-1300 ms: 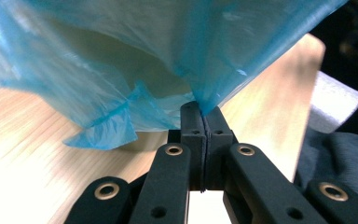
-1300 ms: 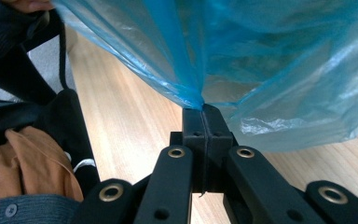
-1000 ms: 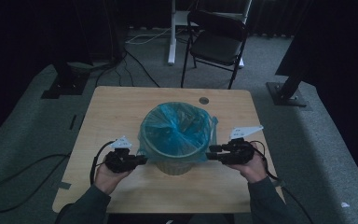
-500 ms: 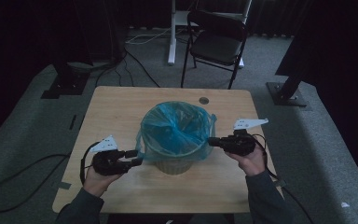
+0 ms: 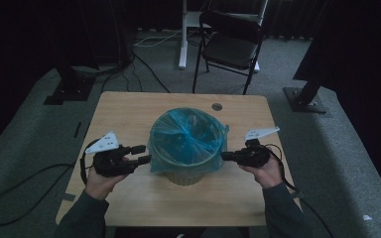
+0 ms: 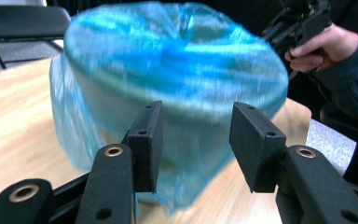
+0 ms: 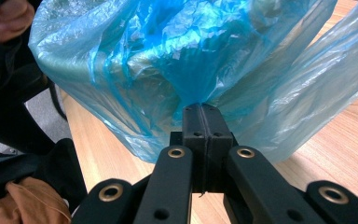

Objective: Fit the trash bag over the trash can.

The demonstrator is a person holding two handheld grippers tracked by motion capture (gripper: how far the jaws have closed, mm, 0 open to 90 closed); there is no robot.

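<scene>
Bin (image 5: pixel 191 176) under blurred blue bag (image 6: pixel 168 60)

blue bag (image 5: pixel 188 139) | lining bin (image 5: pixel 187 174) | upright, table centre

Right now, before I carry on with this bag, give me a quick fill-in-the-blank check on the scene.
1. The bag lining the bin is coloured ____.
2. The right gripper is ____ on the bag's film.
3. The left gripper has its jaws ____, nothing pinched between them.
4. Behind the table stands a black ____.

Missing words: blue; shut; open; chair
</scene>
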